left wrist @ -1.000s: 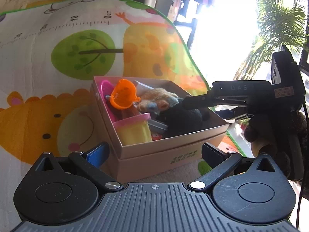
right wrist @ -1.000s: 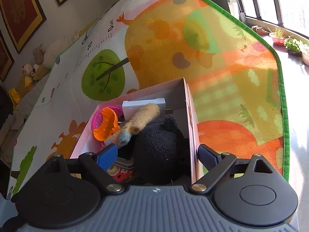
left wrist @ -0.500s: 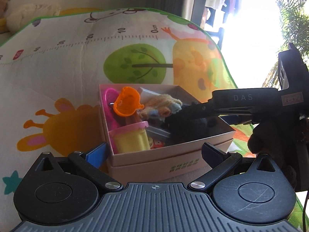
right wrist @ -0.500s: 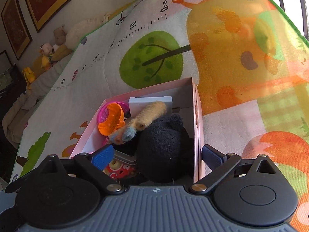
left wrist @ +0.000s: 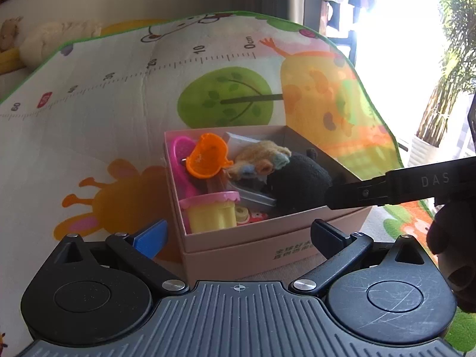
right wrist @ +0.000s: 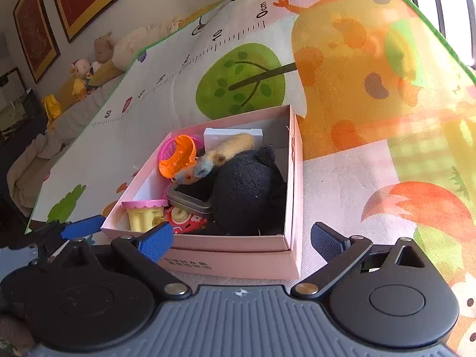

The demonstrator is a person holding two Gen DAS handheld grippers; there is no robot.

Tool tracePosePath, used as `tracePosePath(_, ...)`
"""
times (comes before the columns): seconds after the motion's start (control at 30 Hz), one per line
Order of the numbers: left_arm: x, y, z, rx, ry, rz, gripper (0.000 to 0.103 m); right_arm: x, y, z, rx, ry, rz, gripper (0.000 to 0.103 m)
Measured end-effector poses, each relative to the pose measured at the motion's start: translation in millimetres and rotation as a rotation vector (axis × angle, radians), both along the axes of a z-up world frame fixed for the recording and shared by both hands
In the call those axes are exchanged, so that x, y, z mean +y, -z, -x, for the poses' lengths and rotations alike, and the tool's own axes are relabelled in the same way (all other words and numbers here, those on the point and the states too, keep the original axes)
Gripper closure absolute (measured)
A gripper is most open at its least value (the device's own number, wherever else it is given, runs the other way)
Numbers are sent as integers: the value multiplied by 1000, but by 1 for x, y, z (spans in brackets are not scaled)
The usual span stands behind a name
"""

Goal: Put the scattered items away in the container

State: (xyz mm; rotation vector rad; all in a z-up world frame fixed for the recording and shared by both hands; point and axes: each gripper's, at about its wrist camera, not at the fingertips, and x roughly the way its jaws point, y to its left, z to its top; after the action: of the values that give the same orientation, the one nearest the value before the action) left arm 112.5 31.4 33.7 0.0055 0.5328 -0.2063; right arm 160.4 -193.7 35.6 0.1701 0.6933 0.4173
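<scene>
A pink cardboard box (left wrist: 267, 238) (right wrist: 238, 258) sits on the play mat. It holds a black plush toy (left wrist: 297, 181) (right wrist: 247, 190), a tan fuzzy toy (left wrist: 261, 157) (right wrist: 226, 151), an orange cup (left wrist: 208, 157) (right wrist: 178, 157), a yellow-and-pink cup (left wrist: 211, 211) (right wrist: 142, 214), a grey tin (right wrist: 190, 196) and a white card box (right wrist: 229, 136). My left gripper (left wrist: 238, 235) is open and empty just before the box's near wall. My right gripper (right wrist: 241, 238) is open and empty at the box's near corner; one of its fingers (left wrist: 386, 187) reaches in from the right in the left wrist view.
The colourful play mat (left wrist: 89, 136) (right wrist: 372, 89) spreads around the box. Plush toys (right wrist: 86, 71) lie along the wall beyond the mat's far edge. A potted plant (left wrist: 446, 89) and bright window stand at the right.
Both grippers have drawn back from the box and stayed open. The right gripper's finger has pulled out from above the black plush toward the right.
</scene>
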Motion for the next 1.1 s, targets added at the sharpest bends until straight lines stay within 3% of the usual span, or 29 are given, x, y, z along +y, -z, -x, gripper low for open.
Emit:
tracePosePath(0.13,8,2,-5,0,-68,-66,0,5,5,22,-69,-30,106,0)
tracePosePath(0.27,17,1,-11,23,-70,-54,0,16,15,21,-145,67,308,0)
tracePosePath(0.4,14,0,-11,2,-92,-99,0,5,19,11,-91,89,251,0)
tracePosePath(0.67,5,18,21,138,-174,-34,0,-10,37,47,36,134,168,0)
tracePosePath(0.77,-8,33,40,167,-204,-58,0,-4,45,72,20,133,217,0)
tracePosePath(0.9,-24,37,52,130,-239,-141,0,8,47,80,35,118,295,0)
tracePosePath(1.1,-19,39,41,161,-261,-87,0,10,47,71,23,175,299,0)
